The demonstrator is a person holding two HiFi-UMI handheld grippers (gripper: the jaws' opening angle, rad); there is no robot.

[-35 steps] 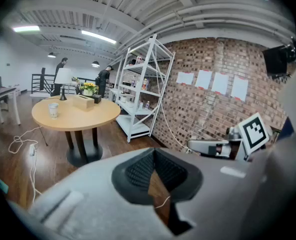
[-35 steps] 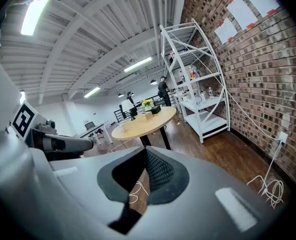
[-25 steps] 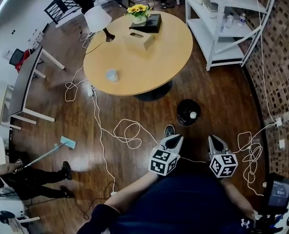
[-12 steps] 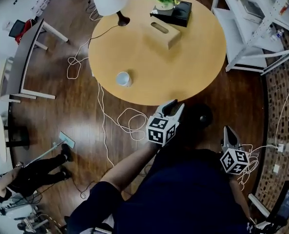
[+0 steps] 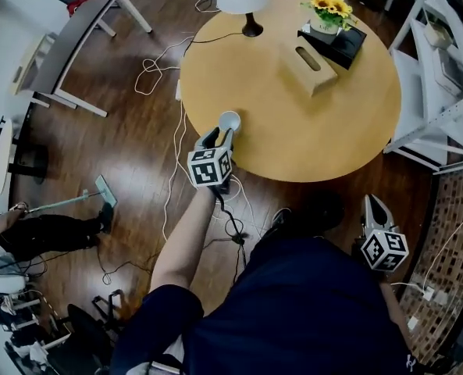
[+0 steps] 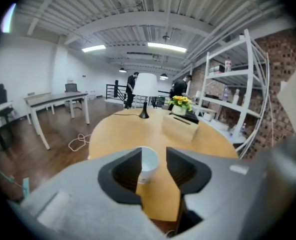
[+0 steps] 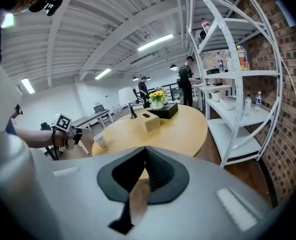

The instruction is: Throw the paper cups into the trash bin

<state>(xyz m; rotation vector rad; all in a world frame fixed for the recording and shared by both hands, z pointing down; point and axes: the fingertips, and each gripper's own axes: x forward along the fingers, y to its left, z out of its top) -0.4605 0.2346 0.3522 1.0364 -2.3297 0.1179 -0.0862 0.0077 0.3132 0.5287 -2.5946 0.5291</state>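
target: paper cup [image 5: 229,121] upright near table [image 5: 309,143] edge | lies: dead ahead of your left gripper [image 5: 219,137], the nearer one | jaws: just been opening, wide, not pressing it | your right gripper [image 5: 374,207]: closed, empty, well apart

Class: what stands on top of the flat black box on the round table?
A pale pot of yellow flowers stands on the flat black box. The box's top under the pot is hidden.

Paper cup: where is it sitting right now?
In the head view the paper cup stands at the round table's near-left edge, right at the tips of the left gripper, whose jaws have just been opening.
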